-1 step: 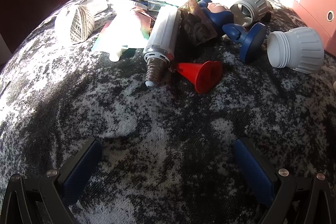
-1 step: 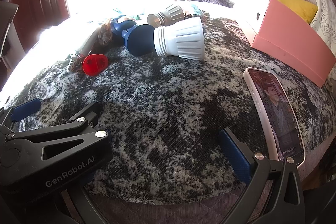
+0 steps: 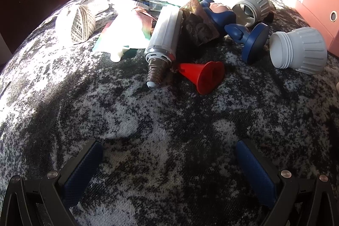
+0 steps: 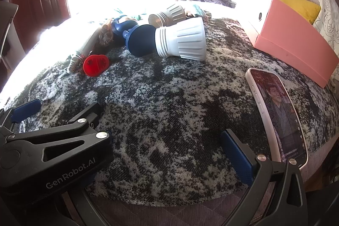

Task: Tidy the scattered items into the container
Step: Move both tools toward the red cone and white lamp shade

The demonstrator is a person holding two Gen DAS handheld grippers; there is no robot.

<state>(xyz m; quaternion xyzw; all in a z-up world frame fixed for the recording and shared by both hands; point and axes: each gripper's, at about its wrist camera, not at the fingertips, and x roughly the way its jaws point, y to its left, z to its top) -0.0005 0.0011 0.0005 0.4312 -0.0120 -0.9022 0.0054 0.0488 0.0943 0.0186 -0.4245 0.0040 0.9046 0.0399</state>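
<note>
Both the left gripper [image 3: 167,154] and right gripper [image 4: 167,141] gape empty above the blanket [image 3: 169,120], nothing moving, clutter [image 3: 201,75] heaped left of the pink box [image 4: 296,52], untouched.

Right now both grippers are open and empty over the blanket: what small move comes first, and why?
Probably ease the left gripper forward toward the red funnel. Its jaws stand wide with only blanket between them, and the funnel is the nearest loose item, lying apart from the pile with its wide mouth facing the gripper. The pink box sits further right.
</note>
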